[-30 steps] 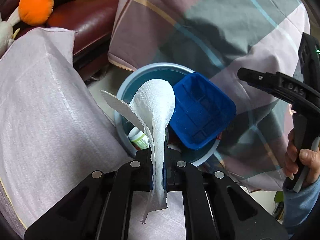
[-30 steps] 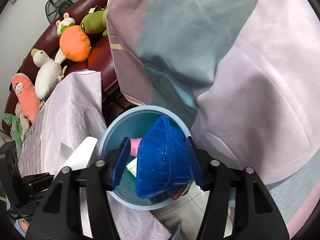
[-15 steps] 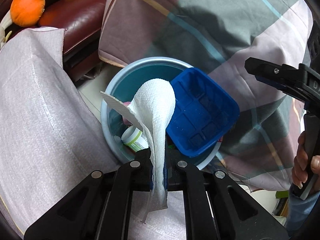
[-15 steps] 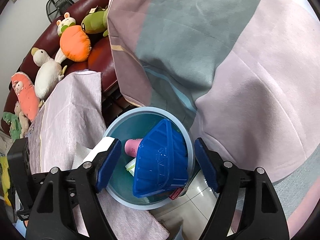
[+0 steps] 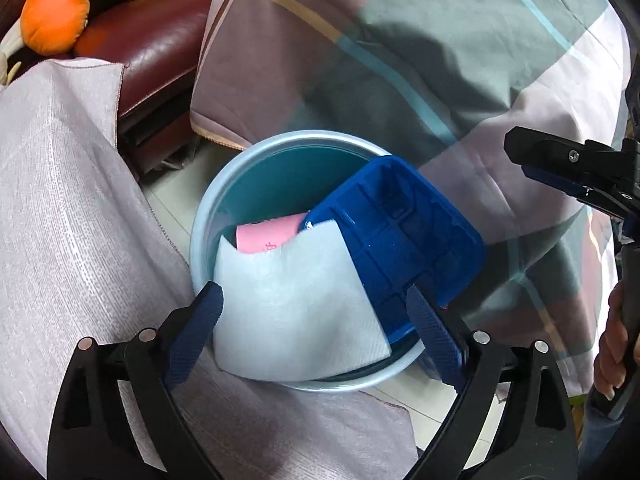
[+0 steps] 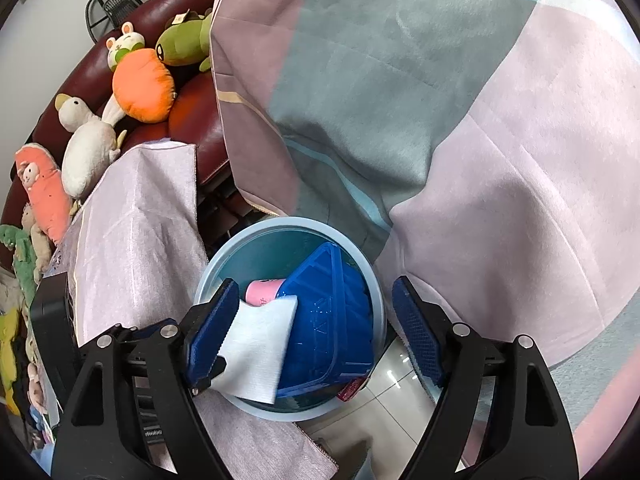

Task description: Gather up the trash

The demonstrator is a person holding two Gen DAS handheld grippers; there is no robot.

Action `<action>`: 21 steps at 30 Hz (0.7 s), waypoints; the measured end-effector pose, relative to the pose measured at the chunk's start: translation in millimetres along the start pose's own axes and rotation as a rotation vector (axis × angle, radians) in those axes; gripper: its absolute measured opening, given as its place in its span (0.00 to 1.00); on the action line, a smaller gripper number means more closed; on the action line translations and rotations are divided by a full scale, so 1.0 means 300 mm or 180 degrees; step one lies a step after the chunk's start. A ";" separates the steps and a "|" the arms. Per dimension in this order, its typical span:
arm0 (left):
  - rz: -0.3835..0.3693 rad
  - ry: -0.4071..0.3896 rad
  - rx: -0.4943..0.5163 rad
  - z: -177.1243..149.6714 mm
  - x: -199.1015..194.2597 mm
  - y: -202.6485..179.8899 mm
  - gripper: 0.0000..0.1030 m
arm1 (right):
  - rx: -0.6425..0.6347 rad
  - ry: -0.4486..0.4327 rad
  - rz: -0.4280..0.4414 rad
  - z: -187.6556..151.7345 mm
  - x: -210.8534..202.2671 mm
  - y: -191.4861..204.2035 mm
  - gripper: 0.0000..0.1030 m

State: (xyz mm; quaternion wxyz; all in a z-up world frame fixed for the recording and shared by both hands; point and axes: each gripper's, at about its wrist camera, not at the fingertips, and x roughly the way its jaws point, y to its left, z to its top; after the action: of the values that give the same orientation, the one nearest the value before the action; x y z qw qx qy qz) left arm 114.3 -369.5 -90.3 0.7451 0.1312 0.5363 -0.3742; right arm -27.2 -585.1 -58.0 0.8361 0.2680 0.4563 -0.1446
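Observation:
A light blue round bin stands on the floor and also shows in the right wrist view. A blue plastic tray leans inside it, tilted against the rim. A white paper towel lies over the bin's near rim, loose. A pink cup lies underneath. My left gripper is open just above the towel, holding nothing. My right gripper is open above the bin and empty.
A pale pink cloth covers a surface left of the bin. A plaid blanket hangs behind and right of it. A dark red sofa holds plush toys. Tiled floor shows beside the bin.
My left gripper has opened and let go of the paper towel, which dropped onto the bin's near rim. My right gripper opened half a second earlier and stays open, slightly higher.

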 end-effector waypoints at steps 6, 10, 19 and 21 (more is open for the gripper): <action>0.0028 0.0021 -0.0033 -0.016 0.001 0.024 0.92 | -0.0009 0.0036 -0.0024 0.006 0.010 0.014 0.77; 0.0013 0.0011 -0.0062 -0.025 -0.013 0.040 0.93 | -0.0030 0.0060 -0.0041 0.006 0.015 0.031 0.80; 0.0040 -0.0020 -0.0245 -0.055 -0.088 0.090 0.94 | -0.0136 0.0133 -0.0004 -0.015 -0.003 0.095 0.91; 0.0136 -0.0086 -0.0291 -0.066 -0.123 0.103 0.94 | -0.0193 0.0132 0.0003 -0.027 -0.017 0.120 0.93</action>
State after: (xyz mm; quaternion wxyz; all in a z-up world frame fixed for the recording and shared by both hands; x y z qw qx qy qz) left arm 116.6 -321.2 -71.1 0.7653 0.1034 0.5397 -0.3351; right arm -18.0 -551.2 -45.9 0.8343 0.2456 0.4775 -0.1247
